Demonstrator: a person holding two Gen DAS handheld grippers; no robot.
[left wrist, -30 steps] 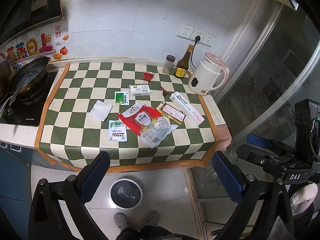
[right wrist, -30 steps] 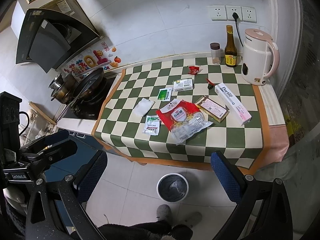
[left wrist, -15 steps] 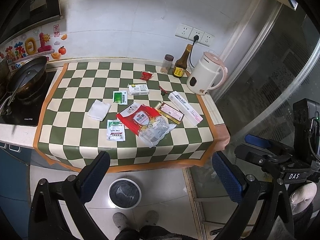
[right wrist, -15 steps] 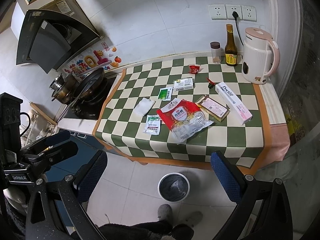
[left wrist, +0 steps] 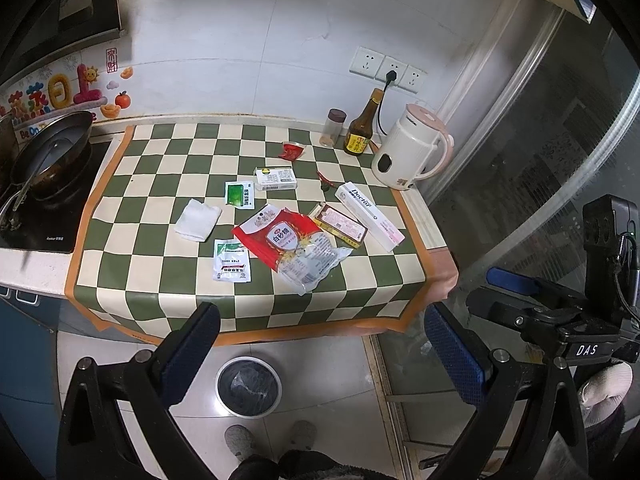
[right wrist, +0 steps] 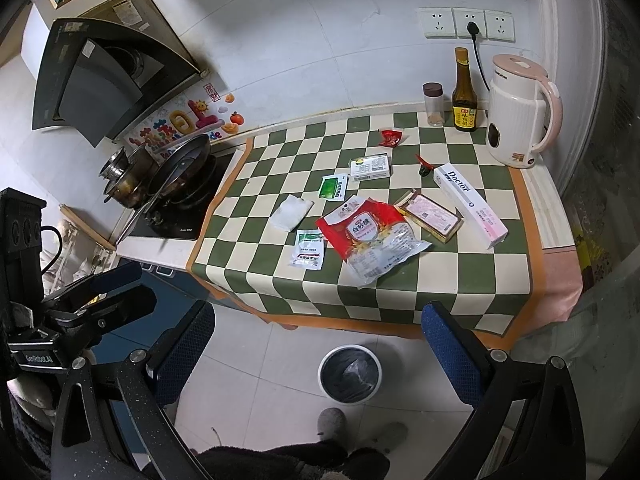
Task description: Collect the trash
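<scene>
Checkered mat (left wrist: 132, 264) covers the counter; all trash sits on it. Centre of mat: red and clear sugar bag (left wrist: 290, 246), crumpled, flat. Just right of the bag: long white box (left wrist: 369, 216) and a pink-topped flat box (left wrist: 341, 225), side by side. Left of the bag: white tissue (left wrist: 198, 220), a white sachet (left wrist: 231, 260), a green sachet (left wrist: 239, 195). Behind the bag: small white box (left wrist: 276, 178), red wrapper (left wrist: 291, 150) farther back. Bin (left wrist: 248, 386) on the floor, below the mat's front edge, black liner inside. Left gripper (left wrist: 320, 344) spread wide, holds nothing, off the mat. Right gripper (right wrist: 318, 336) same: wide apart, touching nothing.
</scene>
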